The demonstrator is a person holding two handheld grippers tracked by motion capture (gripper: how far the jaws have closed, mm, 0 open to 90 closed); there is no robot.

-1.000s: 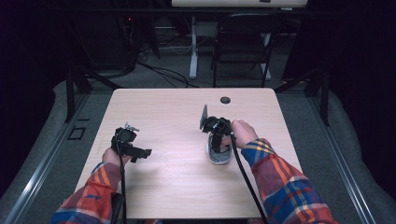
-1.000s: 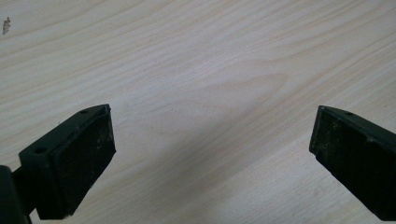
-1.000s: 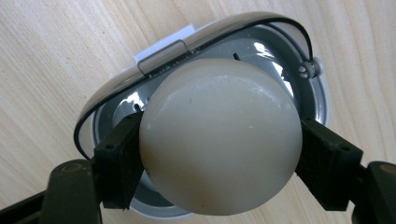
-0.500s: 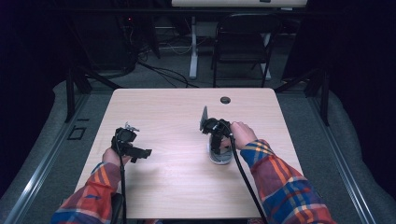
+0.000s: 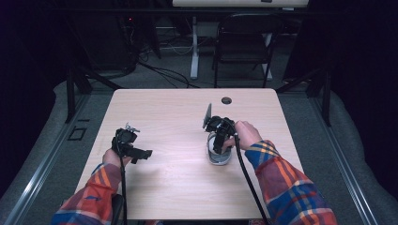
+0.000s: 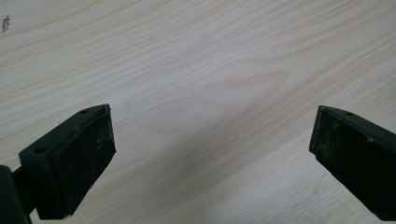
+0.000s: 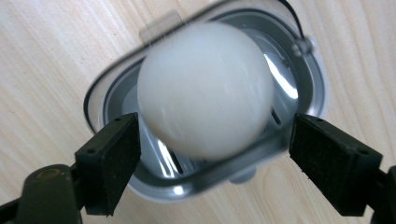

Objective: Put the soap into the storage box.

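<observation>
Since a second ago the right gripper [image 5: 217,140] has shifted a little toward the person over the small metal container [image 5: 219,156], while the left gripper [image 5: 133,151] has stayed where it was on the left half of the table [image 5: 169,108].

In the right gripper view, the right gripper [image 7: 212,154] points straight down at the container [image 7: 306,86], a rounded, shiny tray with a clear rim. A white egg [image 7: 205,88] sits in it, blurred by motion. The two black jaws stand wide apart, one on each side of the egg's near end; the left jaw overlaps the egg's edge in the picture, but I cannot tell whether it touches, and the right jaw stands clear of it.

In the left gripper view, the left gripper [image 6: 212,154] has its jaws spread wide over bare pale wood [image 6: 196,60], holding nothing.

The container rests on the table's right half, near the person's right hand [image 5: 244,134]. A small dark round hole [image 5: 226,100] lies near the far edge.
</observation>
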